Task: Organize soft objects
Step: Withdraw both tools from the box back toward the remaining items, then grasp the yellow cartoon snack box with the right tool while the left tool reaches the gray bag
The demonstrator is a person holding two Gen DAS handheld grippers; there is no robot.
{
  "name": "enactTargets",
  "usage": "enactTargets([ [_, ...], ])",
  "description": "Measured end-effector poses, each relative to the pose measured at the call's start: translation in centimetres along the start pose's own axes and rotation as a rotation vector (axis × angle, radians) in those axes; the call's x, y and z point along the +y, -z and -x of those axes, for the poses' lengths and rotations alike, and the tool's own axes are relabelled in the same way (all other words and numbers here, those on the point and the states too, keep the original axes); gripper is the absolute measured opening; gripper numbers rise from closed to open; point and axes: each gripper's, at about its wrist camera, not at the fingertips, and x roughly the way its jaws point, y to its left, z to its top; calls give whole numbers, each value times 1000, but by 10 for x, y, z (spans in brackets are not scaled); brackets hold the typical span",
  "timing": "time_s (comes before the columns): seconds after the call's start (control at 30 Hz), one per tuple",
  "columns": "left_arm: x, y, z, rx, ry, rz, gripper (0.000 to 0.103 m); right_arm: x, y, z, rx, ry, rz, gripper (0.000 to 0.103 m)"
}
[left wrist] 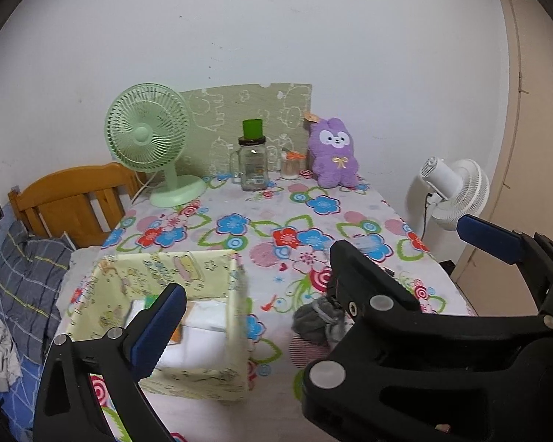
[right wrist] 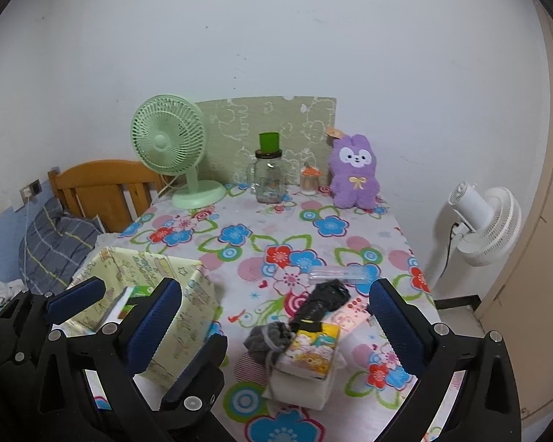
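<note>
A pale yellow fabric box (left wrist: 202, 316) (right wrist: 173, 313) stands on the floral table at the near left, with white folded items and a green pack inside. A grey sock bundle (right wrist: 271, 339) (left wrist: 319, 318), a yellow tissue pack (right wrist: 315, 350), a white folded cloth (right wrist: 302, 386) and a black bundle (right wrist: 322, 300) lie right of it. A purple plush rabbit (left wrist: 333, 154) (right wrist: 354, 178) sits at the back. My left gripper (left wrist: 320, 269) is open, one finger over the box. My right gripper (right wrist: 276, 316) is open and empty above the pile.
A green desk fan (left wrist: 147, 140), a glass jar with green cup (left wrist: 253, 164) and a small jar (right wrist: 309, 180) stand at the back. A clear plastic piece (right wrist: 337, 272) lies mid-table. A white floor fan (right wrist: 486, 224) stands right; a bed with wooden headboard (left wrist: 73, 199) lies left.
</note>
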Motion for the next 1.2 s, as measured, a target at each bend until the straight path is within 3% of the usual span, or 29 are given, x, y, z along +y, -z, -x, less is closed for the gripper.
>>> enactTargets([
  [0.8, -61, 35, -43, 80, 57, -58, 103, -65, 49, -24, 49, 53, -43, 103],
  [1.2, -85, 53, -72, 156, 80, -107, 103, -92, 78, -47, 104, 64, -94, 103],
])
